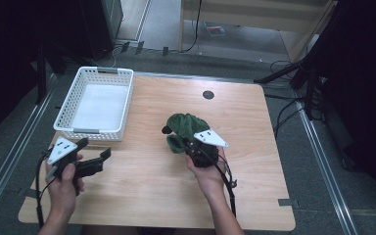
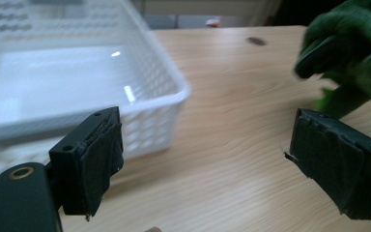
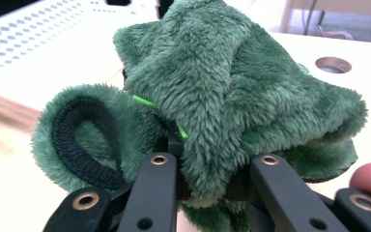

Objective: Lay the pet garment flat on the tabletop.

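Note:
A fluffy green glove (image 1: 183, 128) with a black cuff lies bunched in the middle of the wooden table (image 1: 245, 122). My right gripper (image 1: 188, 146) is shut on the near part of that glove (image 3: 232, 96); its black jaws pinch the green fleece between them. At the table's left front my left gripper (image 1: 94, 149) hovers open, its two padded jaws wide apart with nothing between them (image 2: 203, 159). In the left gripper view the glove (image 2: 357, 43) sits at the far right.
A white plastic basket (image 1: 97, 78) stands at the table's back left, with nothing inside; its near corner (image 2: 174, 101) is just beyond my left gripper. A round cable hole (image 1: 208, 95) sits at the table's back middle. Floor cables run to the right.

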Demonstrator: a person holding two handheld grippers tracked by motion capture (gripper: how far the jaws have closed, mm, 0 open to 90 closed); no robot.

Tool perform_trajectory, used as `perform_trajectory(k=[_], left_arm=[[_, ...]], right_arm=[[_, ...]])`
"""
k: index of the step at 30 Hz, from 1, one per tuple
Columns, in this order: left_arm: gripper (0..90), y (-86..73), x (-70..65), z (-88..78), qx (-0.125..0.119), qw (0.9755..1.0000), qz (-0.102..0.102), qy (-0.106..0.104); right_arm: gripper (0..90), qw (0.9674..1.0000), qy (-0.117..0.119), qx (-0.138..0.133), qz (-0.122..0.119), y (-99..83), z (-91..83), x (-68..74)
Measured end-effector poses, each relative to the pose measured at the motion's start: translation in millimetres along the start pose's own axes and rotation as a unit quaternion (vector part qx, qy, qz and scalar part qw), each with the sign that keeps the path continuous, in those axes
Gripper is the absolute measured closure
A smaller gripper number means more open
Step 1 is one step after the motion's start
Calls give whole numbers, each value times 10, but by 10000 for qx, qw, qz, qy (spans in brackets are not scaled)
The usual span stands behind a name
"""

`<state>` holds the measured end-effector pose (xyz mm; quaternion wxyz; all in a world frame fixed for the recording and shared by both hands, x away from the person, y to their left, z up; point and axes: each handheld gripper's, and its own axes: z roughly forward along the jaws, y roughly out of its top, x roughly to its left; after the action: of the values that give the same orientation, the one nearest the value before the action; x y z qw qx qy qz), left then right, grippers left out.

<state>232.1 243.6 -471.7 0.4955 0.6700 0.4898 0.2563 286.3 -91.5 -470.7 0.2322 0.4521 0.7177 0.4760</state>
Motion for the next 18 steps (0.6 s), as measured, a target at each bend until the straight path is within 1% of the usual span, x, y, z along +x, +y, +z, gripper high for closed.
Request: perform_trajectory(k=[1,2,3,5,6,7,8,9,10,11,12,13,14,15,16,17,18], left_arm=[[120,40,-100,41,-11,9999,94,-145],[120,53,-157,62,-10,9997,149,-214],[120,54,-226,86,-3,9993,211,-310],[119,0,-320,147,45,9981,315,-525],[119,-55,-355,207,157,9974,327,-622],[119,-90,-370,246,236,9969,296,-696],[119,-136,-382,288,329,9959,318,-779],[120,-178,-393,317,396,9955,341,-796],[120,-215,-396,343,418,9952,331,-818],[120,-244,-389,364,454,9949,315,-839],[120,-267,-385,385,476,9949,284,-840],[120,-283,-379,404,492,9948,301,-842],[120,-297,-381,419,506,9947,283,-846],[120,-306,-380,431,528,9944,309,-860],[120,-314,-383,444,536,9942,316,-874],[122,-319,-384,453,552,9939,333,-893],[122,-325,-390,463,555,9938,338,-901]], right_arm=[[793,10000,38,-15,-41,-19,-73,66],[792,9999,110,-46,-77,-58,-162,146],[792,9998,156,-57,-92,-90,-210,190],[787,9996,236,-58,-149,-216,-312,291],[775,9996,267,-18,-94,-291,-335,325],[678,9993,291,142,-180,-423,-326,359],[678,9993,291,142,-180,-423,-326,359],[595,9991,298,174,-255,-476,-314,361],[392,9977,587,295,-175,-530,-280,323],[392,9977,587,295,-175,-530,-280,323],[332,9966,718,386,-137,-533,-259,299],[307,9963,743,421,-140,-531,-249,284],[296,9965,707,400,-190,-528,-249,270],[289,9968,672,360,-237,-522,-253,256],[305,9971,666,283,-217,-509,-263,223],[323,9971,668,263,-236,-505,-269,210],[323,9971,668,263,-236,-505,-269,210]])
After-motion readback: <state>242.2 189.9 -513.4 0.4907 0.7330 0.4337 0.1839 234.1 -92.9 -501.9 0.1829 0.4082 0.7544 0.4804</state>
